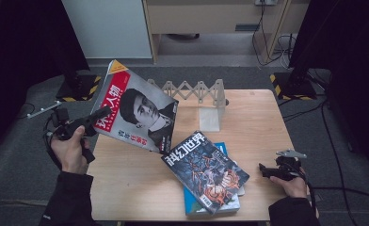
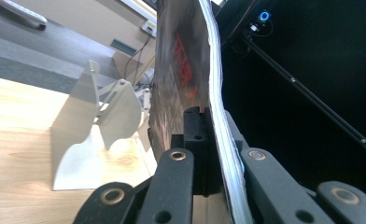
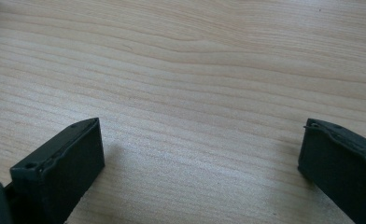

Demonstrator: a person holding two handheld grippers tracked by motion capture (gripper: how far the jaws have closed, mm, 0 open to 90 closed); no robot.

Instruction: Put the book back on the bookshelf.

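High view showed the left gripper (image 1: 99, 116) clamped on 1 magazine (image 1: 138, 110), lifted tilted over the tabletop's (image 1: 140, 183) left edge, near the white rack (image 1: 206, 101) by the far edge. The thin, floppy magazine could slip or buckle against that rack. Right gripper (image 1: 267, 170) rested with jaws spread apart at the right edge. Dark curtains surrounded the pale wood.

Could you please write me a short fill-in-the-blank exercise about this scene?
1. The left gripper is shut on the ____ magazine with the red title band.
2. The right gripper has its jaws ____ over the light wooden table.
3. The dark illustrated magazine lies on a ____ book.

Missing words: portrait-cover; open; blue
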